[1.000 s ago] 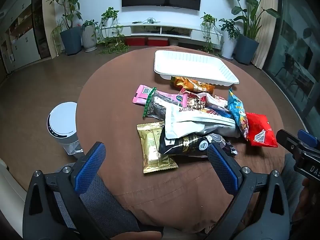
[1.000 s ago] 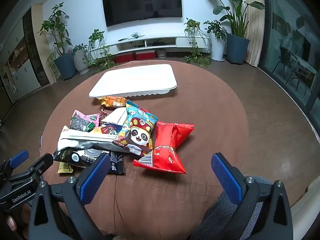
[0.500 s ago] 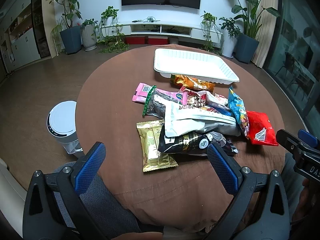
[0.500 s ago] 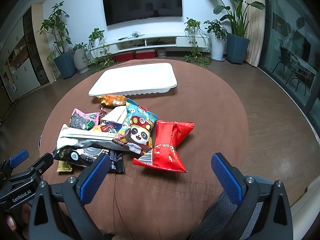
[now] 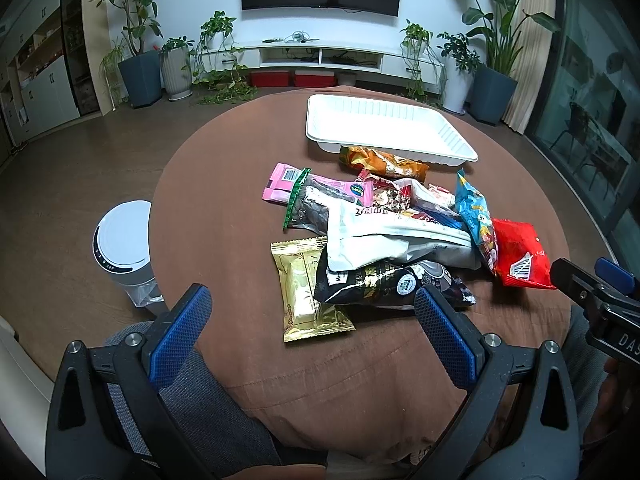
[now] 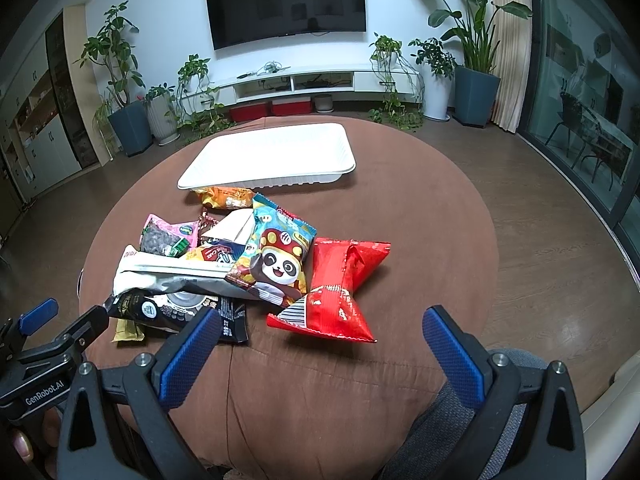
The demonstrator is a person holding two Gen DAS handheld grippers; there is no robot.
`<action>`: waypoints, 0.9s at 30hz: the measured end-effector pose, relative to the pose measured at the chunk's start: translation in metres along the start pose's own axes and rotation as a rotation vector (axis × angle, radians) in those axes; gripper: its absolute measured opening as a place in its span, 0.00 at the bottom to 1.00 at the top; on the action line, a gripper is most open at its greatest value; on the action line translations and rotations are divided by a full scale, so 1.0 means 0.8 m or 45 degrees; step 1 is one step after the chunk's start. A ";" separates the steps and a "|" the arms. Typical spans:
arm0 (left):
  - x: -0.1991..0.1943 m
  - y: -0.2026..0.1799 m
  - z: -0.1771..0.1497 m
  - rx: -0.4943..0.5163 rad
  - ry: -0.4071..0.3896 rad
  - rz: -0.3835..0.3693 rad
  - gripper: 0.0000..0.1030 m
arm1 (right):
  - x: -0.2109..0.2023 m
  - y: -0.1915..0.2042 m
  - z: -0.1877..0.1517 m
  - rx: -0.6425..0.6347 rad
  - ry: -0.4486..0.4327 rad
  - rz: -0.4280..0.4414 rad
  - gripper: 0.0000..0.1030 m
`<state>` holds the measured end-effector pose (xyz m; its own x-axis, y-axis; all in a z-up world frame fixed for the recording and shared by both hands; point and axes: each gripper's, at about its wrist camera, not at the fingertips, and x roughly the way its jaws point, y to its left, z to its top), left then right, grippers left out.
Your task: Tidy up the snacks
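A heap of snack packets lies mid-table: a gold packet, a black one, a long white bag, a pink packet, an orange one, a blue panda bag and a red bag. An empty white tray sits behind them, also in the right wrist view. My left gripper is open and empty near the table's front edge, before the gold packet. My right gripper is open and empty, just in front of the red bag.
The round table has a brown cloth. A white cylindrical bin stands on the floor to the left. Grey-clad knees are below the table edge. Potted plants and a TV unit line the far wall.
Both grippers have drifted slightly forward toward the snack pile; the jaws stay open. Nothing on the table has moved.
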<state>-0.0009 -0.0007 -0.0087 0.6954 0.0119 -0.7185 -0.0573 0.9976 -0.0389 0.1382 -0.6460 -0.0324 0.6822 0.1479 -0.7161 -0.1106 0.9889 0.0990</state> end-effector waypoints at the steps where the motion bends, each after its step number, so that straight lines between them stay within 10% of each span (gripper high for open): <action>1: 0.000 0.000 0.000 0.000 0.000 0.000 1.00 | 0.000 0.000 0.000 0.000 0.000 0.000 1.00; 27: 0.006 -0.009 -0.013 0.002 0.007 0.001 1.00 | 0.004 0.004 -0.009 -0.003 0.006 -0.001 1.00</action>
<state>-0.0043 -0.0087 -0.0187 0.6912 0.0124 -0.7225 -0.0570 0.9977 -0.0374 0.1352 -0.6422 -0.0394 0.6786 0.1471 -0.7197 -0.1118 0.9890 0.0967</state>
